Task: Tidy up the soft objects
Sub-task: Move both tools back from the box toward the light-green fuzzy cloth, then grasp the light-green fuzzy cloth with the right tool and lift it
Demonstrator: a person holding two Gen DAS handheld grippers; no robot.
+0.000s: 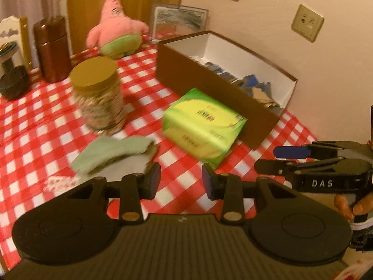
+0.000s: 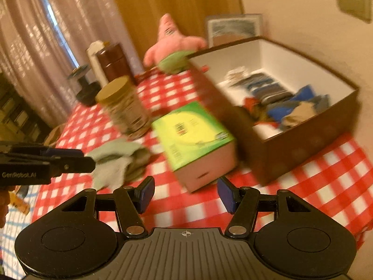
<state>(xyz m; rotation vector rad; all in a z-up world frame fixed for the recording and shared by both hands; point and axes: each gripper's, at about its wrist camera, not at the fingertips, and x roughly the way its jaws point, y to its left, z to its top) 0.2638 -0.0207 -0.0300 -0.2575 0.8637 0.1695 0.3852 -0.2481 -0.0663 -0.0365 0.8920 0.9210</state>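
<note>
A pale green and grey soft cloth (image 1: 116,155) (image 2: 117,161) lies crumpled on the red-checked tablecloth, just ahead and left of my left gripper (image 1: 181,182). That gripper is open with only tablecloth between its pads. My right gripper (image 2: 185,194) is open too, with nothing held, hovering in front of a green tissue pack (image 2: 193,140) (image 1: 204,123). A brown box (image 1: 216,86) (image 2: 303,137) with a white inside holds several folded and crumpled fabrics. A pink star plush (image 1: 115,26) (image 2: 171,44) sits at the table's back. Each gripper shows in the other's view, the right gripper (image 1: 268,158) and the left gripper (image 2: 86,158).
A jar with a gold lid (image 1: 99,95) (image 2: 126,107) stands beside the cloth. A dark brown canister (image 1: 52,47) (image 2: 114,60), a black stand (image 1: 12,79) and a framed picture (image 1: 178,19) line the back. The wall carries sockets (image 1: 307,23). A hand (image 1: 347,205) holds the right gripper.
</note>
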